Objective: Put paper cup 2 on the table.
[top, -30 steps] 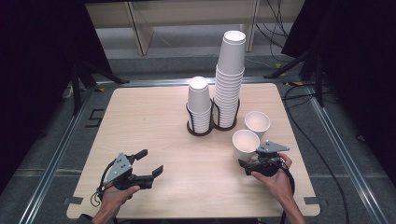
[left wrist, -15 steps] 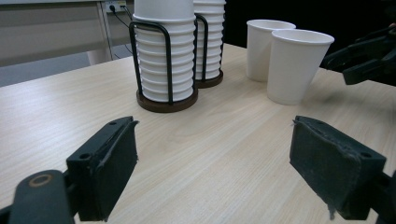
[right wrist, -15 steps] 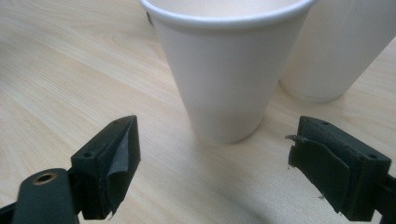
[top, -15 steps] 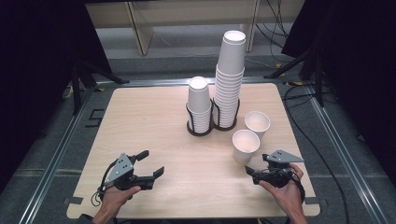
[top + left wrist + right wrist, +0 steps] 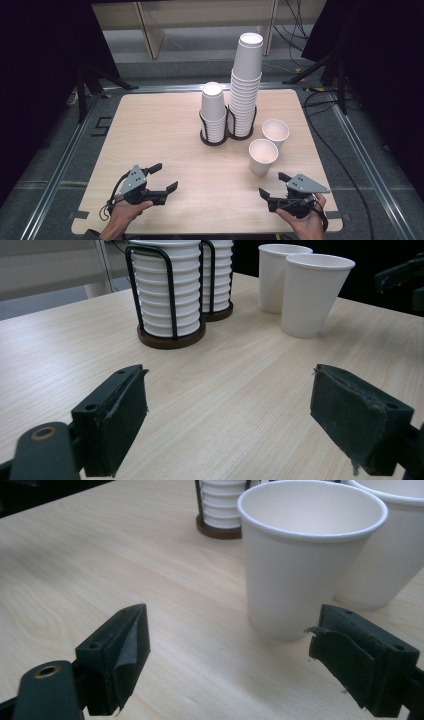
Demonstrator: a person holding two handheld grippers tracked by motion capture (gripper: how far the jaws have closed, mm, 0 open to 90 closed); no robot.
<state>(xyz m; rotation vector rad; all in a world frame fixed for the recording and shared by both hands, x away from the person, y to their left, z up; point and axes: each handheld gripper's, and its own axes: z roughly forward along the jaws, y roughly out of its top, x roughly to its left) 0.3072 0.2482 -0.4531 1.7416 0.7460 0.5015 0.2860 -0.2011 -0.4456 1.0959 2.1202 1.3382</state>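
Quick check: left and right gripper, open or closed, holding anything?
Left gripper: open, holding nothing, above the table.
Right gripper: open, holding nothing, just short of the nearer cup.

Two white paper cups, upright and empty, near cup just beside far cup, right of the stacks
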